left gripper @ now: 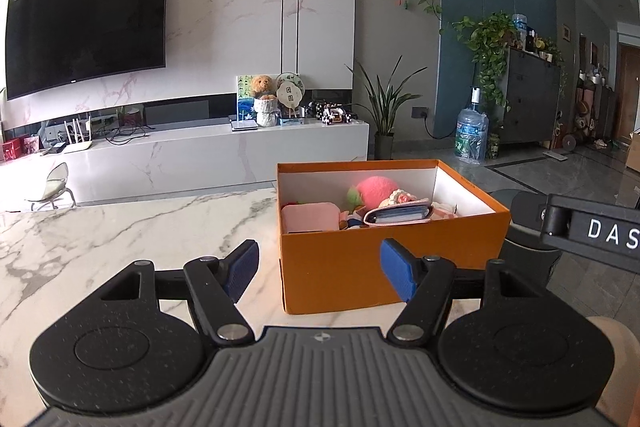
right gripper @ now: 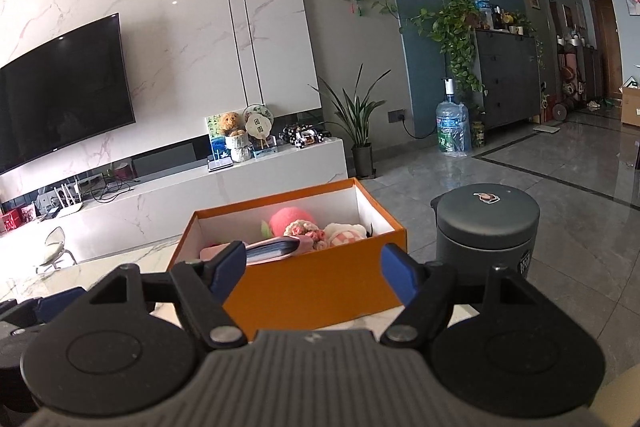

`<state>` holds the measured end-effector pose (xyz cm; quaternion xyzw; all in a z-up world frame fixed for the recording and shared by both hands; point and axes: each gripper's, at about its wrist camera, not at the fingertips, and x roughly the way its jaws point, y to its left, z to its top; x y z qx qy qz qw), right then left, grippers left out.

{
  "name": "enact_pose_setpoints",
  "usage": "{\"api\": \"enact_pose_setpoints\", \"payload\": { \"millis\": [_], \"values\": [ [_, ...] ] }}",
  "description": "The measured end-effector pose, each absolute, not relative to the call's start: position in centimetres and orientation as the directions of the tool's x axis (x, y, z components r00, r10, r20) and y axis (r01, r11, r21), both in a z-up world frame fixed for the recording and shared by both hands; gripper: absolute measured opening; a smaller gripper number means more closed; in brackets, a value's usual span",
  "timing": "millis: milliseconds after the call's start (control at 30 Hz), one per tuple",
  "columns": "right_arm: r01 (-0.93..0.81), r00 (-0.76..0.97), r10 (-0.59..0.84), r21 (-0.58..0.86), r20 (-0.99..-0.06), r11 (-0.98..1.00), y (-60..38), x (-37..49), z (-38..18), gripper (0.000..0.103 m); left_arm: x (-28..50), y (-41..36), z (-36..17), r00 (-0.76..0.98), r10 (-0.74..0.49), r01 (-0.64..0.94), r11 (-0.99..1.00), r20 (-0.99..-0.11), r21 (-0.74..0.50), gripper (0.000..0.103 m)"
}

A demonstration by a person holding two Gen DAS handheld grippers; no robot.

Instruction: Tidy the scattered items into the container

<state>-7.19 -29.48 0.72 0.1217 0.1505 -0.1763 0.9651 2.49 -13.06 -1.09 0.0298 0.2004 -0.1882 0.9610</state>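
Observation:
An open orange box [left gripper: 460, 239] stands on the white marble table [left gripper: 120, 239]. Inside it lie a pink plush ball [left gripper: 374, 189], a pink wallet [left gripper: 400, 215], a folded pink cloth [left gripper: 310, 217] and other soft items. My left gripper [left gripper: 320, 267] is open and empty, level with the box's near wall. The right gripper's body [left gripper: 592, 227] shows at the right edge. In the right wrist view my right gripper [right gripper: 313, 269] is open and empty too, just short of the box [right gripper: 340, 251], where the plush ball [right gripper: 292, 221] and wallet [right gripper: 272, 249] show.
A dark grey lidded canister [right gripper: 486, 227] stands close to the box's right side. Bare marble [left gripper: 80, 267] stretches left of the box. Beyond the table are a small chair [left gripper: 54, 187], a white TV cabinet [left gripper: 200, 155] and a water bottle [left gripper: 472, 135] on the floor.

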Motion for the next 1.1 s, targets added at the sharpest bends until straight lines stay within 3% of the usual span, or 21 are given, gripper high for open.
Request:
{"api": "enact_pose_setpoints", "payload": {
  "millis": [433, 700, 1100],
  "values": [
    [0.357, 0.865, -0.198, 0.288, -0.461, 0.889, -30.1, -4.9, -2.3, 0.079, 3.9, -12.8, -3.4, 0.809, -0.341, 0.365, 0.93, -0.479, -0.046, 0.079],
    [0.364, 0.863, -0.212, 0.275, -0.459, 0.89, -29.8, -4.7, -2.8, 0.079, 4.3, -13.1, -4.1, 0.793, -0.317, 0.367, 0.93, -0.519, -0.008, 0.079],
    [0.373, 0.861, -0.234, 0.246, -0.452, 0.895, -29.4, -4.7, -2.7, 0.079, 3.9, -13.0, -3.3, 0.802, -0.306, 0.368, 0.929, -0.512, 0.022, 0.079]
  ]
}}
